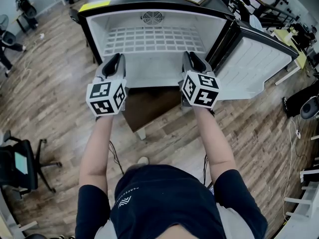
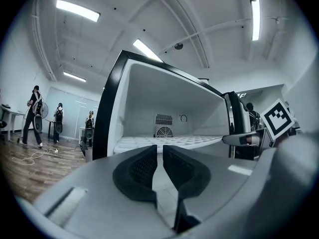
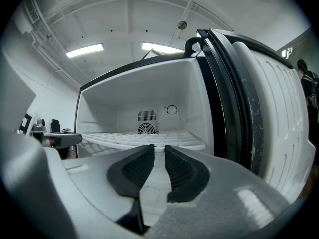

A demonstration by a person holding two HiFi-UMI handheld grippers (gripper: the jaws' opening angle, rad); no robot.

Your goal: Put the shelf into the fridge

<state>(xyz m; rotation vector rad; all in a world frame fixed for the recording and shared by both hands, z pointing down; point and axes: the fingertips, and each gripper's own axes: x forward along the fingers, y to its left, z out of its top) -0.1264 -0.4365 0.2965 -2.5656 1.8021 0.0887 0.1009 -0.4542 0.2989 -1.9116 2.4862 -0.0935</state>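
The white fridge (image 1: 154,14) stands open in front of me, its door (image 1: 254,63) swung out to the right. A white grid shelf (image 1: 154,39) lies flat inside, below the round fan at the back. My left gripper (image 1: 115,59) and right gripper (image 1: 192,59) hover side by side at the fridge's front opening. In the left gripper view the left gripper (image 2: 160,151) shows a narrow gap with nothing in it, and the shelf (image 2: 144,142) lies just beyond the tips. The right gripper (image 3: 159,151) is also open and empty, facing the shelf (image 3: 124,139).
A brown board (image 1: 149,108) lies under the fridge's front. A black office chair (image 1: 20,163) stands at the left. People (image 1: 22,4) are at the far left. A yellow sheet (image 1: 94,5) lies behind the fridge. Tables and gear crowd the right side (image 1: 299,103).
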